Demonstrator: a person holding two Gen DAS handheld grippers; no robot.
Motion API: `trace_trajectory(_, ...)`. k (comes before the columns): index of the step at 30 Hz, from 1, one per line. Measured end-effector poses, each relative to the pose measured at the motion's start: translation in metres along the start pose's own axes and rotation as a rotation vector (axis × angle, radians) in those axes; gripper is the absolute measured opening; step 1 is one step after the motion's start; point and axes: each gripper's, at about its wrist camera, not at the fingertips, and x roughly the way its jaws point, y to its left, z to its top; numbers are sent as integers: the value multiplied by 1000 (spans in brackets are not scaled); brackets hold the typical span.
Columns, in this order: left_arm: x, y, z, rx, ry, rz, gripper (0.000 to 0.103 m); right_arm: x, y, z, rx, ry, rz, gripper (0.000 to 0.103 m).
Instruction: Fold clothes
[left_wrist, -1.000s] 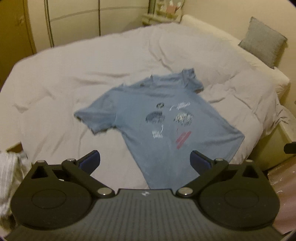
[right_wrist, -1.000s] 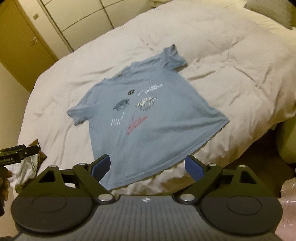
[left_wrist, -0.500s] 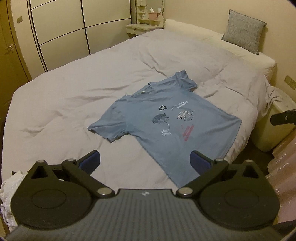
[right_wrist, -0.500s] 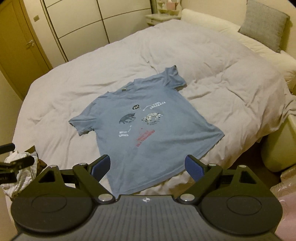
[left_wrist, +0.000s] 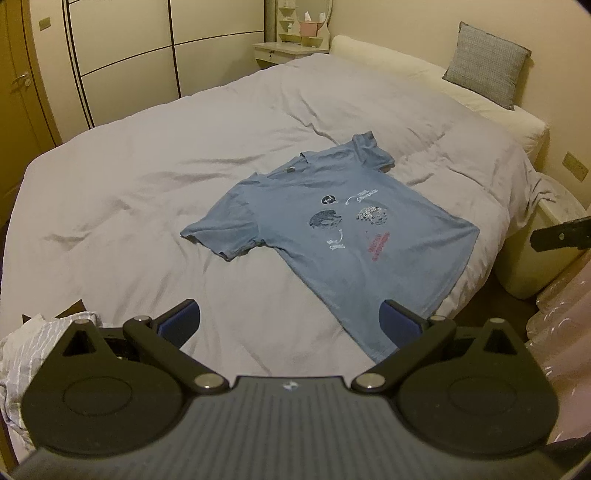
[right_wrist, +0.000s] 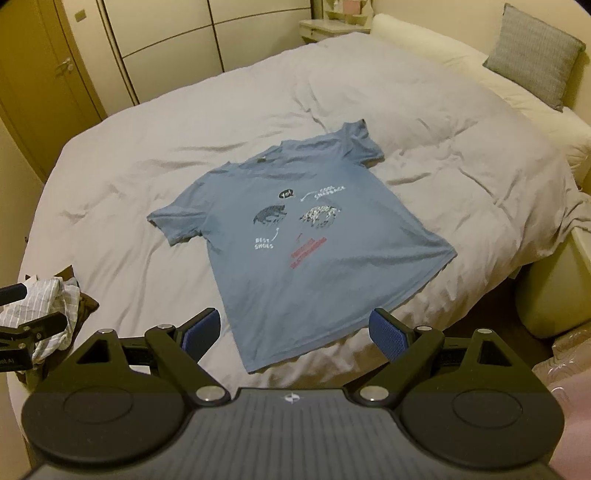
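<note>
A light blue T-shirt (left_wrist: 332, 236) (right_wrist: 295, 236) with a printed front lies spread flat on the bed, its hem towards me and its collar away. My left gripper (left_wrist: 291, 325) hovers open above the bed's near edge, well short of the shirt's hem, nothing between its blue pads. My right gripper (right_wrist: 295, 332) is open too, held over the hem corner from a distance and touching nothing. Part of the right gripper pokes in at the right edge of the left wrist view, and part of the left gripper at the left edge of the right wrist view.
The bed has a pale rumpled duvet (left_wrist: 147, 184) and a grey cushion (left_wrist: 484, 66) at the head. A heap of striped white clothes (left_wrist: 33, 354) (right_wrist: 51, 295) lies at the near left. Wardrobe doors (left_wrist: 129, 48) and a nightstand (left_wrist: 284, 48) stand behind. Plastic wrap (left_wrist: 561, 317) is on the floor at right.
Both grippers have drawn back and up from the bed, so the shirt looks smaller and farther and more of the room shows. Both stayed open. The shirt has not moved.
</note>
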Motion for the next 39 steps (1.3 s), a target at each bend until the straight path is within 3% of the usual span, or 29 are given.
trace_trajectory(8,19,30,-4,9,36,23,102,15,26,-6,-42,10,10,89)
trace_trajectory(15,79,70,31,-5,-6,61,102,52,54,14,-267,-72,44,88)
trace_trajectory(17,104,86,45,-41,-10,78,101,69,64,25,-357,-104,61,83)
trace_trajectory(23,170,122,92,-76,70,149,77,158,102,71,-626,-110,187,57)
trace_trajectory(26,191,129,108,-37,95,149,64,197,124,91,-745,-93,256,45)
trace_trajectory(28,207,133,114,28,111,134,40,218,138,100,-807,-83,292,37)
trace_trajectory(30,229,134,115,149,133,123,32,237,151,105,-867,-66,311,33)
trace_trajectory(34,276,146,111,358,184,103,31,270,175,106,-949,-39,332,30)
trace_trajectory(39,340,181,104,410,213,29,32,315,210,92,-1038,-15,311,30)
